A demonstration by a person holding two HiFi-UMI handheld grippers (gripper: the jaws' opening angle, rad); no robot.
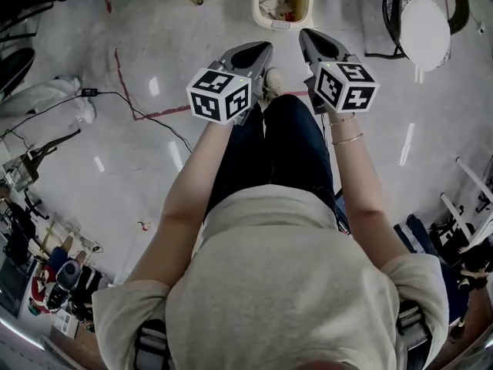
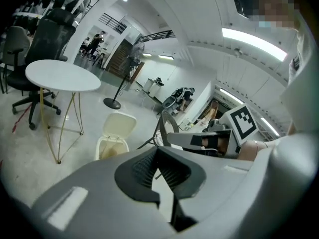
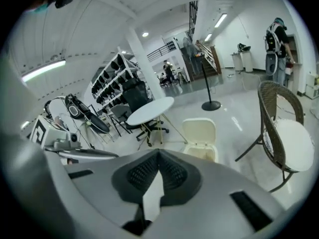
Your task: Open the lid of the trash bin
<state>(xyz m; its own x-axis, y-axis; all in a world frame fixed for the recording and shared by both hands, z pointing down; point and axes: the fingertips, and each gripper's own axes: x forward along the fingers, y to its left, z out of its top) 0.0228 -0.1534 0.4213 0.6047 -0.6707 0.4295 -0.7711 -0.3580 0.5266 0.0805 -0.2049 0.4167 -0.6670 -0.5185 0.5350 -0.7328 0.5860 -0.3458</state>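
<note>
A cream trash bin [image 1: 283, 0] stands on the floor ahead of me with its lid swung up and open; rubbish shows inside. In the left gripper view the bin [image 2: 110, 144] sits left of the jaws with the raised lid [image 2: 120, 124] behind it. The right gripper view has the bin [image 3: 203, 151] just right of the jaws, its lid [image 3: 199, 132] upright. My left gripper [image 1: 262, 49] and right gripper [image 1: 310, 38] hang side by side short of the bin, apart from it. Both are shut and hold nothing.
A wicker chair with a white cushion [image 1: 422, 20] stands right of the bin. A round white table [image 2: 62, 76] on thin gold legs is to its left. A red tape line [image 1: 158, 114] and a black cable [image 1: 115, 95] cross the floor at left.
</note>
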